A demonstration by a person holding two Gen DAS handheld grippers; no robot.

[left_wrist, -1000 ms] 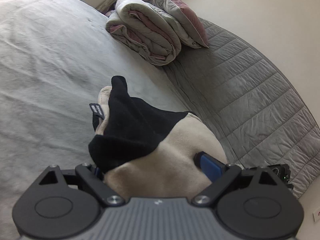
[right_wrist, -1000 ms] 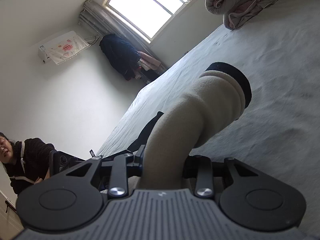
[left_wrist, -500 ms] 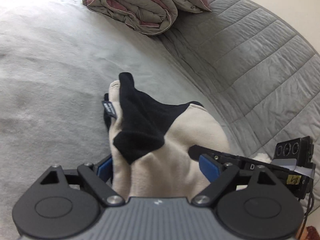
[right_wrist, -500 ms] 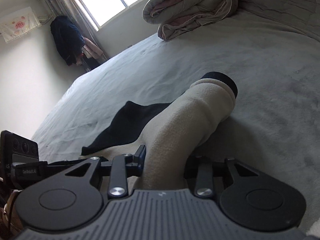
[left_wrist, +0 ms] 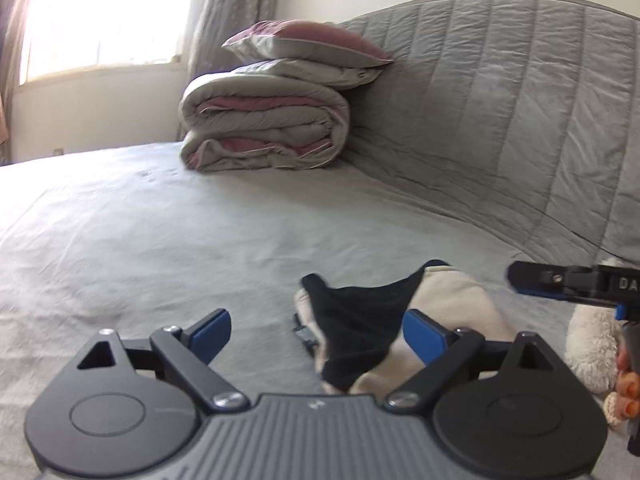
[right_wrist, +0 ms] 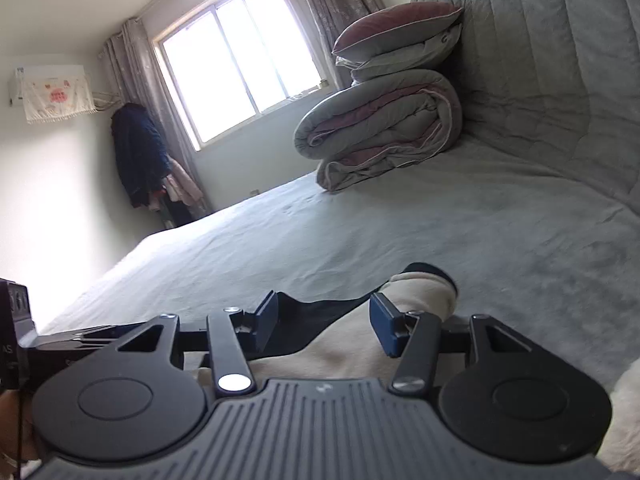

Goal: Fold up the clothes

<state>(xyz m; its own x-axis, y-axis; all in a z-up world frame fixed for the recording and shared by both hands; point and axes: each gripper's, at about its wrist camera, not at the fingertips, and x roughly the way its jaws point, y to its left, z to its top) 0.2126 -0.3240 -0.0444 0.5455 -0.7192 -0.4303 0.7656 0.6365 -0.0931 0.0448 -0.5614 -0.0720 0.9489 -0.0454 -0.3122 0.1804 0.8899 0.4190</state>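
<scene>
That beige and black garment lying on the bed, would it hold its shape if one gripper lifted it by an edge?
Probably not. The beige and black garment lies in soft rumpled folds on the bed, so it would likely droop. It looks like thick fleece, so it should grip well rather than slip. It cannot roll or break.

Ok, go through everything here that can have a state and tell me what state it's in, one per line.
Left hand-held gripper: open, holding nothing.
Right hand-held gripper: open, holding nothing.
Beige and black garment: lying bunched on the bed, released.
Duvet: folded, stacked by the headboard.
Pillow: resting on top of the duvet.
Curtains: drawn open.
Window: cannot tell whether it is shut.
</scene>
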